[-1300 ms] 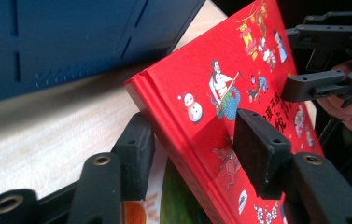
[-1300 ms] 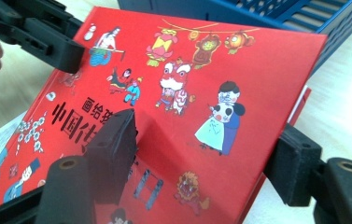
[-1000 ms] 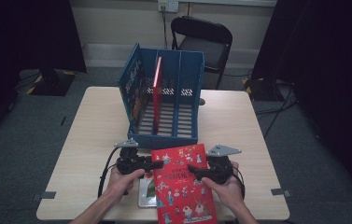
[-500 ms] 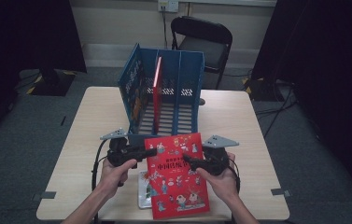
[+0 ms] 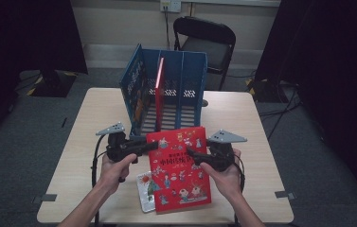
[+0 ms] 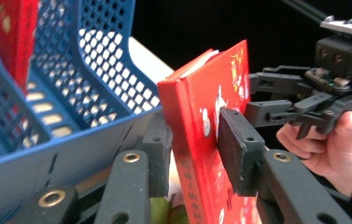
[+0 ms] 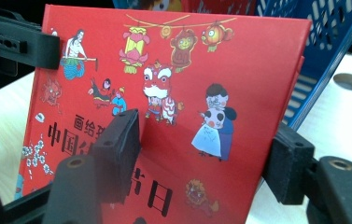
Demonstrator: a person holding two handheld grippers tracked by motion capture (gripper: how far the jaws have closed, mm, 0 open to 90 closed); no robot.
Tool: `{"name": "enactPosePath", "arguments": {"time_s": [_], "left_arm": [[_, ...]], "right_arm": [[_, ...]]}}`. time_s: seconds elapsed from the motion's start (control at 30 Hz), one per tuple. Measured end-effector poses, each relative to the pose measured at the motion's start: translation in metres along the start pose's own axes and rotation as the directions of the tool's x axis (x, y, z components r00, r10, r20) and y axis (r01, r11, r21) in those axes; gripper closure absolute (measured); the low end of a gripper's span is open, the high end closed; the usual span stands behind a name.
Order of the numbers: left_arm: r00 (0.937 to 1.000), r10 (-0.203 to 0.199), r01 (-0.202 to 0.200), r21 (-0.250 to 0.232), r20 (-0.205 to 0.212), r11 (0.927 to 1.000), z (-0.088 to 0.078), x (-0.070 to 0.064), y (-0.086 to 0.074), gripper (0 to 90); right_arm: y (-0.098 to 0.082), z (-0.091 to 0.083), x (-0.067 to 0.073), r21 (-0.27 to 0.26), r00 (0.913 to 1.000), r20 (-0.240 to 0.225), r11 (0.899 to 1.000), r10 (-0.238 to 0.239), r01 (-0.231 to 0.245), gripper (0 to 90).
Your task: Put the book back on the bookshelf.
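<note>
Two grippers on one book right now. Lower middle of the high view: the red picture book [image 5: 180,168] is up off the table [image 5: 72,156], near end tilted twd the person, far end pointing at the rack. Left gripper [image 5: 148,145] has the book's left edge; in the left gripper view its jaws have just been closing and now stand one each side of the spine edge [image 6: 197,140], the right-hand pad flat on the cover, the other behind the back board, so clenched on the book as far as I can see. Right gripper [image 5: 189,153] bites the right edge; in the right gripper view one pad sits on the cover [image 7: 173,116] and the other behind the book's far edge, gripping it.

Under the book, lower centre, a 2nd thin booklet [image 5: 145,189] lies flat on the table, not picked up yet.

Farther up, centre of frame: the blue file rack [image 5: 192,71] w/ dividers. One red book [image 5: 159,85] already stands upright in a left-hand slot, w/ another colourful one [image 5: 138,101] leaning beside it. Right-hand slots look free.

My read: approx. halfway. Some books filed, this one lifted but not turned upright or slid in, and the booklet waits. Beyond the table, a black chair [image 5: 204,40].
</note>
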State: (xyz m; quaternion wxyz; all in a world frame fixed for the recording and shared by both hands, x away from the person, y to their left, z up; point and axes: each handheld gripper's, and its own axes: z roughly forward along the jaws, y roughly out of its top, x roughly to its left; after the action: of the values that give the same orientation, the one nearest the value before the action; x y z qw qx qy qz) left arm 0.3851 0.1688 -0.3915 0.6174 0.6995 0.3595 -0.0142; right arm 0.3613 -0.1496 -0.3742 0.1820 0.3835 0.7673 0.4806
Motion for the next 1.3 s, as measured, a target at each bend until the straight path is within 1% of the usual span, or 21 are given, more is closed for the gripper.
{"name": "enactPosePath", "arguments": {"time_s": [0.03,0.1,0.17,0.2,0.23,0.27,0.37,0.47,0.53,0.6,0.7,0.77,0.8,0.87,0.93,0.97,1.07,1.13,1.17,1.2,1.3], "left_arm": [[0.9999,0.015,-0.015,0.005,-0.007,0.9999,-0.001,-0.001,0.003,65.1],[1.0000,0.007,-0.007,-0.003,-0.002,1.0000,-0.002,-0.001,0.005,65.5],[0.9999,0.011,-0.011,-0.003,0.007,0.9999,-0.004,-0.002,0.008,66.6],[0.9999,0.012,-0.012,-0.013,0.010,0.9998,-0.005,-0.003,0.009,67.2],[0.9997,0.017,-0.017,-0.013,0.019,0.9998,-0.006,-0.003,0.010,67.9],[0.9996,0.011,-0.010,-0.022,0.027,0.9997,-0.006,-0.004,0.010,68.5],[0.9995,0.016,-0.015,-0.030,0.029,0.9994,-0.006,-0.005,0.011,69.0],[0.9987,0.025,-0.023,-0.036,0.044,0.9991,-0.006,-0.007,0.010,69.1],[0.9974,0.038,-0.036,-0.028,0.061,0.9989,-0.005,-0.008,0.010,69.2],[0.9951,0.048,-0.047,-0.008,0.086,0.9988,-0.002,-0.011,0.008,69.0],[0.9939,0.073,-0.072,-0.009,0.083,0.9973,0.004,-0.019,0.006,69.1],[0.9924,0.063,-0.062,-0.009,0.106,0.9980,0.005,-0.019,0.006,70.1],[0.9926,0.064,-0.063,-0.009,0.104,0.9980,0.005,-0.020,0.006,70.5],[0.9921,0.066,-0.064,-0.013,0.107,0.9978,0.007,-0.021,0.007,70.6],[0.9893,0.064,-0.063,-0.013,0.131,0.9979,0.007,-0.023,0.008,73.3],[0.9886,0.050,-0.048,-0.013,0.142,0.9987,0.007,-0.024,0.009,74.2],[0.9864,0.058,-0.056,-0.013,0.154,0.9983,0.006,-0.030,0.014,75.3],[0.9851,0.085,-0.083,-0.015,0.150,0.9964,0.004,-0.035,0.019,75.4],[0.9847,0.089,-0.088,-0.018,0.150,0.9960,0.002,-0.037,0.022,75.4],[0.9843,0.085,-0.082,-0.025,0.155,0.9963,0.001,-0.039,0.024,75.4],[0.9829,0.111,-0.107,-0.035,0.147,0.9936,-0.003,-0.043,0.032,75.4]], "right_arm": [[0.002,-0.001,0.001,-0.006,1.0000,0.004,1.000,-0.002,0.002,36.0],[0.005,-0.002,0.001,-0.025,1.0000,0.010,1.000,-0.002,0.002,37.7],[0.008,-0.004,0.001,-0.039,1.0000,0.006,0.999,0.004,-0.004,39.3],[0.009,-0.005,0.001,-0.045,1.0000,0.006,0.999,0.003,-0.002,39.4],[0.011,-0.006,0.001,-0.047,1.0000,0.008,0.999,0.005,-0.005,39.4],[0.012,-0.007,0.001,-0.047,1.0000,0.006,0.999,0.003,-0.003,39.4],[0.014,-0.008,0.001,-0.051,0.9999,0.011,0.999,0.005,-0.004,39.6],[0.014,-0.009,0.001,-0.054,1.0000,0.005,0.999,0.006,-0.006,39.6],[0.012,-0.011,0.000,-0.058,1.0000,0.002,0.998,0.007,-0.007,39.6],[0.011,-0.012,0.001,-0.065,1.0000,-0.009,0.998,0.001,-0.002,39.8],[0.009,-0.014,0.004,-0.070,0.9996,-0.026,0.998,-0.008,0.006,40.3],[0.009,-0.015,0.003,-0.074,0.9996,-0.027,0.997,-0.004,0.002,40.4],[0.008,-0.016,0.002,-0.077,0.9995,-0.032,0.997,-0.001,-0.001,40.4],[0.007,-0.017,0.003,-0.077,0.9997,-0.025,0.997,0.001,-0.003,40.4],[0.007,-0.018,0.001,-0.076,0.9996,-0.026,0.997,0.008,-0.010,40.1],[0.007,-0.019,0.001,-0.076,0.9995,-0.030,0.997,0.011,-0.013,40.0],[0.009,-0.025,0.001,-0.082,0.9995,-0.028,0.996,0.014,-0.017,39.9],[0.010,-0.029,0.003,-0.102,0.9995,-0.026,0.995,0.016,-0.018,40.0],[0.011,-0.031,0.004,-0.112,0.9995,-0.028,0.994,0.015,-0.018,40.0],[0.012,-0.033,0.004,-0.120,0.9994,-0.030,0.993,0.015,-0.019,40.0],[0.018,-0.036,0.006,-0.141,0.9994,-0.035,0.990,0.006,-0.011,39.9]]}}
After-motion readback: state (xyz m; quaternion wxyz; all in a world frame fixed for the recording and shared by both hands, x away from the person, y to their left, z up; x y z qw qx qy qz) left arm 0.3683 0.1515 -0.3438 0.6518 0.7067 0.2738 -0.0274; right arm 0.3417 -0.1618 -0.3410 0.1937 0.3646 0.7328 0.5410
